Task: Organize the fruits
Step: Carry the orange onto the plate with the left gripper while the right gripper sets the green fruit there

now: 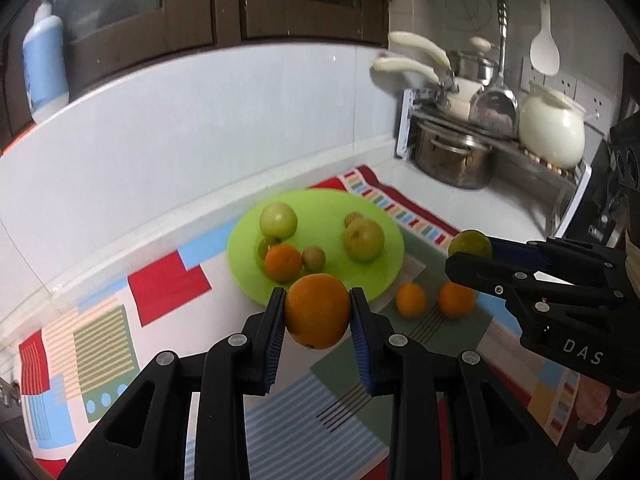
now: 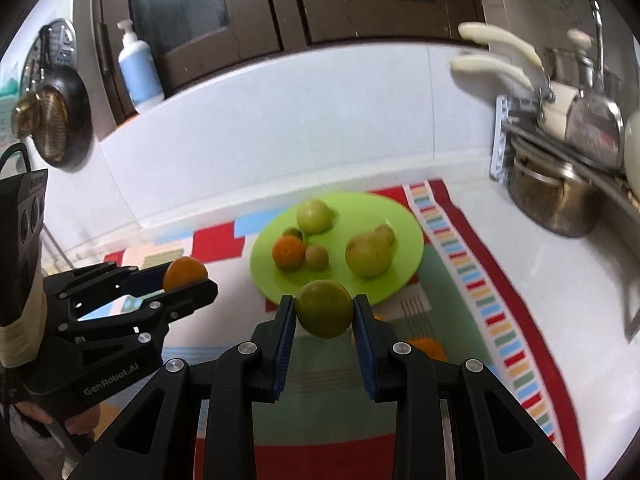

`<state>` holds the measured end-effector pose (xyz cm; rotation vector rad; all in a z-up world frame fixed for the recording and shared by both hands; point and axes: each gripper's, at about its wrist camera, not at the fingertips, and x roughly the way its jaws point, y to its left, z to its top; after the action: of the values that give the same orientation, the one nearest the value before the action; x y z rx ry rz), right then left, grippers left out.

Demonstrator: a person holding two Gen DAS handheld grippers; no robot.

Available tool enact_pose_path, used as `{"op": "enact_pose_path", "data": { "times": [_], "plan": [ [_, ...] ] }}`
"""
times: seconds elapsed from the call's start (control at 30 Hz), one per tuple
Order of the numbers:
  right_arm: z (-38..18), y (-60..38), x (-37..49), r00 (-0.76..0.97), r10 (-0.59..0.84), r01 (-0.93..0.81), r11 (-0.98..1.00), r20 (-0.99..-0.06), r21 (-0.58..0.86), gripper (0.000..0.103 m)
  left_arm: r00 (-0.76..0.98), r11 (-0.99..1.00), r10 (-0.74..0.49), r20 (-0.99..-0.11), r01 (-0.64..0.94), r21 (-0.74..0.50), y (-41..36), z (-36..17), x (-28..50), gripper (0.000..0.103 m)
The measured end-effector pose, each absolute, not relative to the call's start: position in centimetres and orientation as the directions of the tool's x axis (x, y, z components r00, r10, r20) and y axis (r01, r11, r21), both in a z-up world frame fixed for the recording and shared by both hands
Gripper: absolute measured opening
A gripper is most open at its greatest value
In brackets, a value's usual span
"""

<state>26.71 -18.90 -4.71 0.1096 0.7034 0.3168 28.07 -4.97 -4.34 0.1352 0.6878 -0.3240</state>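
My left gripper (image 1: 317, 312) is shut on an orange (image 1: 317, 310), held above the patterned mat just in front of the green plate (image 1: 384, 276). My right gripper (image 2: 324, 314) is shut on a green fruit (image 2: 325, 309), also lifted near the plate's (image 2: 408, 240) front rim. On the plate lie several green fruits and one small orange (image 1: 283, 262). Two small oranges (image 1: 411, 300) (image 1: 456, 299) rest on the mat to the right of the plate. Each gripper shows in the other's view: the right gripper (image 1: 470, 254) with its green fruit, the left gripper (image 2: 186, 280) with its orange.
A colourful patterned mat (image 1: 160, 284) covers the white counter. A dish rack (image 1: 492, 136) with pots, pans and a white jar stands at the back right. A soap bottle (image 1: 44, 68) sits on the ledge at the left, below dark cabinet doors.
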Motion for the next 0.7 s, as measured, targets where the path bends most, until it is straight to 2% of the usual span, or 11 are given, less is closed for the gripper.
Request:
{"op": "enact_pose_path", "data": {
  "times": [0.37,0.7],
  "plan": [
    [-0.4,-20.4,28.7,0.764,0.358,-0.322,0.932,-0.537,0.164,0.030,0.770,0.960,-0.221,-0.599,0.278,0.004,-6.6,-1.5,29.3,0.031],
    [-0.4,-20.7,33.2,0.751,0.380,-0.353,0.922,-0.540,0.158,0.030,0.772,0.963,-0.205,-0.601,0.270,0.018,-7.8,-1.3,32.8,0.031]
  ]
}}
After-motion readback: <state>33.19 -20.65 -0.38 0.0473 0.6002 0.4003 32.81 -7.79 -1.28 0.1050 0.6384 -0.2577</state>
